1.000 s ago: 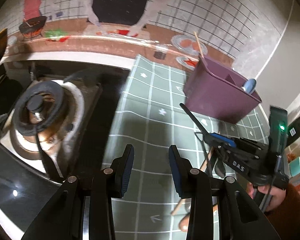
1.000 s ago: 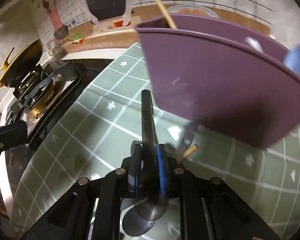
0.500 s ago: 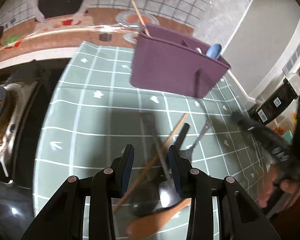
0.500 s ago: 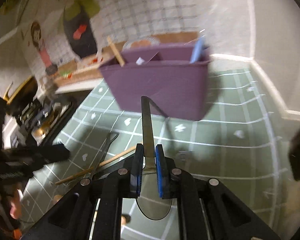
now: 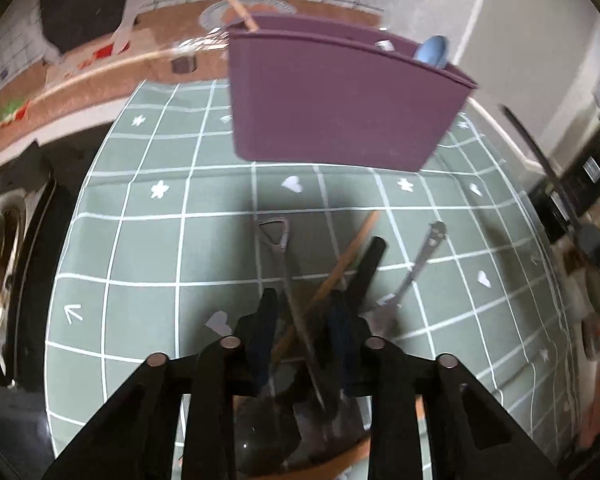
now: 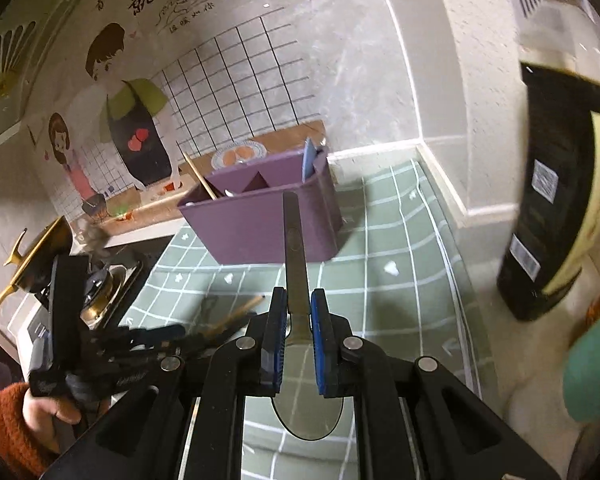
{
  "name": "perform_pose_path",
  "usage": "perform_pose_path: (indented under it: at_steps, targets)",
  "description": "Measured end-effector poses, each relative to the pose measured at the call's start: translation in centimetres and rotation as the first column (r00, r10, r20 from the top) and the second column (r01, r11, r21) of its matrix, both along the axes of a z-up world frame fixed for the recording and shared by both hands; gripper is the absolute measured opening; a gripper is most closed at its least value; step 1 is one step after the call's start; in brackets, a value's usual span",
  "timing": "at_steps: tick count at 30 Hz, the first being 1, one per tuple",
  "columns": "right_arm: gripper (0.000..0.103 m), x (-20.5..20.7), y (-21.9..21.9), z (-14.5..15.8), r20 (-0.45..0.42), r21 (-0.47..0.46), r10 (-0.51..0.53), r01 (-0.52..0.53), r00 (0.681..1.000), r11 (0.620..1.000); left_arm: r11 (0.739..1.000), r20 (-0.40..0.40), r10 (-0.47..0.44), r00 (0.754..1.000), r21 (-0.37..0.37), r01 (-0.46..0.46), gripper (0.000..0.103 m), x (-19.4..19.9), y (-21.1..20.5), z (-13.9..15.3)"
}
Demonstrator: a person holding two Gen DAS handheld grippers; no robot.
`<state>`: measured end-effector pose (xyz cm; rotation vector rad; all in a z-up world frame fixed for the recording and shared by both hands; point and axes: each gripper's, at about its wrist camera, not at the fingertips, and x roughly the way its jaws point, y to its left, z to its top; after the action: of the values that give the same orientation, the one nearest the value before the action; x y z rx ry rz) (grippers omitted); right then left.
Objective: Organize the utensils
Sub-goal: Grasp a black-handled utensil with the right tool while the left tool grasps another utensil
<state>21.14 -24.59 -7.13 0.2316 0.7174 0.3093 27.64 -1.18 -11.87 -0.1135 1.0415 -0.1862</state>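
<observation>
Orange-sleeved hand low, left gripper downward-tilted

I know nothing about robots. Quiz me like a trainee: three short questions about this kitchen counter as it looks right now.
1. True or false: the right tongs are clamped on a metal spoon.
2. What colour is the divided utensil bin on the green checked mat? A) white B) purple C) yellow
3. Fill in: a wooden chopstick sticks up from one end of the bin, and a ____ spoon from the other.

Key: 1 true; 2 B; 3 blue.
</observation>
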Motion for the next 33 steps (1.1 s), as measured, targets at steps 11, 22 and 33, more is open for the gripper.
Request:
perform_pose_path:
  at_steps: [11, 22, 33]
  targets:
    - [0.011, -2.1, -0.5, -2.1, -0.069, -0.035, 0.005, -0.007, 0.998, 0.999, 1.000, 0.047, 0.011, 0.999, -0.027, -0.010, 0.006, 0.0, 0.6, 1.0]
    - [0.011, -1.0, 1.4, -3.8, -0.127, -0.070, 0.067, -0.076, 0.990, 0.995, 0.994, 0.169, 0.017, 0.985, -0.108, 0.001, 0.005, -2.7, 2.7, 5.6]
    - [0.012, 2.8, 3.8, -6.5, -0.249, -0.188, 0.127, -0.176, 0.960, 0.966, 0.993, 0.223, 0.017, 0.975, -0.118, 0.010, 0.001, -4.0, 4.5, 7.7]
